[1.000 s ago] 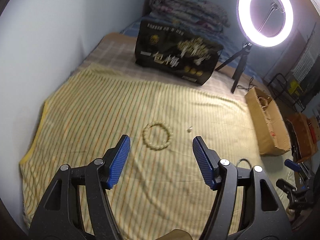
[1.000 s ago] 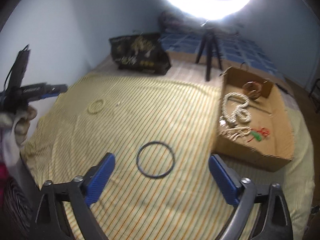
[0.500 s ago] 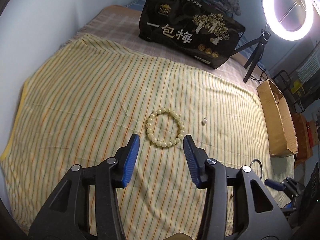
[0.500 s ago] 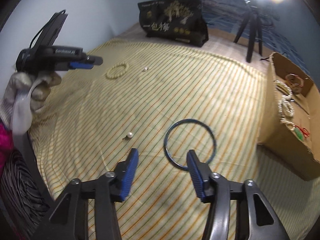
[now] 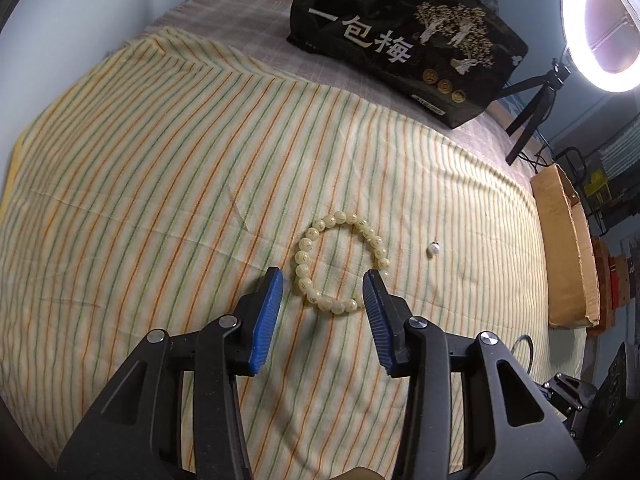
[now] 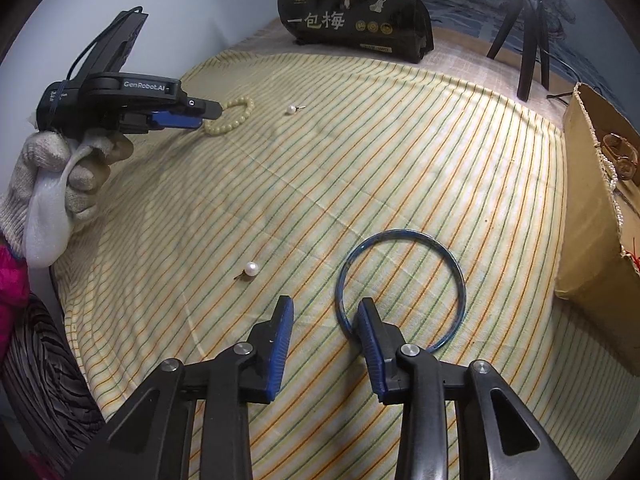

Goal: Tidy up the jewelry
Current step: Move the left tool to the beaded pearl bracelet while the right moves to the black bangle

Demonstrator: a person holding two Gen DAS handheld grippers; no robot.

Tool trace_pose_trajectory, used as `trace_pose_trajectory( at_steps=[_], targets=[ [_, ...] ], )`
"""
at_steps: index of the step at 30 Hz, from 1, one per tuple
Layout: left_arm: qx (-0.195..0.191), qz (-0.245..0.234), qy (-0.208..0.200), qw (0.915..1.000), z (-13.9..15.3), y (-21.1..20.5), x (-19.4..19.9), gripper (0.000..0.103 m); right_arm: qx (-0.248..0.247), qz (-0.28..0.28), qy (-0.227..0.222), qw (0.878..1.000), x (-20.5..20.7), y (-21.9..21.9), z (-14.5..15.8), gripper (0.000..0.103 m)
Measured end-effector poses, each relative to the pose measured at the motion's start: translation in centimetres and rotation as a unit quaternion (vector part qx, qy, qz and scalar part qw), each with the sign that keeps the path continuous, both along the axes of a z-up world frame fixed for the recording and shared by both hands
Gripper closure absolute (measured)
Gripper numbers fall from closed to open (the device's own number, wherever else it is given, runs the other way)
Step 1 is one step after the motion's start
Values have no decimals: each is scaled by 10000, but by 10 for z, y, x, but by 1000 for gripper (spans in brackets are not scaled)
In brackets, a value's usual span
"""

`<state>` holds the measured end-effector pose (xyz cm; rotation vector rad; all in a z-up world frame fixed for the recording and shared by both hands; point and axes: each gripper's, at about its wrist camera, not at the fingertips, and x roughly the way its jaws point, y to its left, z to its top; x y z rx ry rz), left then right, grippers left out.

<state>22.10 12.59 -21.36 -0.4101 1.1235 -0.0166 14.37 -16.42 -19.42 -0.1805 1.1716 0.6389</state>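
Lying flat on the striped bedsheet (image 5: 168, 168), the cream bead bracelet (image 5: 342, 262) sits between the pads of the left hand-held gripper (image 5: 322, 296), whose jaws have just been closing yet stand apart, not pressing the beads. In the right wrist view, the blue bangle (image 6: 402, 290) lies at about 1 o'clock from the right hand-held gripper (image 6: 325, 322); its jaws, also just narrowing, straddle the bangle's near rim without clamping it. Two pearl studs (one (image 6: 252, 269) at 11 o'clock, one (image 6: 291, 109) farther off) remain loose. The cardboard box (image 6: 588, 216) at 3 o'clock already holds some pieces, so roughly four items look left to sort.
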Motion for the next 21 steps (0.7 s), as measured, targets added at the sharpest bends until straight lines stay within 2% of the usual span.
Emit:
trace_pose_trajectory(
  at_steps=[10, 17, 21],
  targets=[
    [156, -38, -78, 9998, -13, -5, 11, 63, 9, 29, 45, 10000, 6, 4, -8, 73],
    [614, 66, -153, 9980, -15, -8, 10, 91, 45, -29, 8, 10000, 11, 7, -12, 83],
    [615, 169, -148, 9979, -14, -7, 9, 97, -38, -29, -110, 9999, 10, 11, -12, 96]
  ],
)
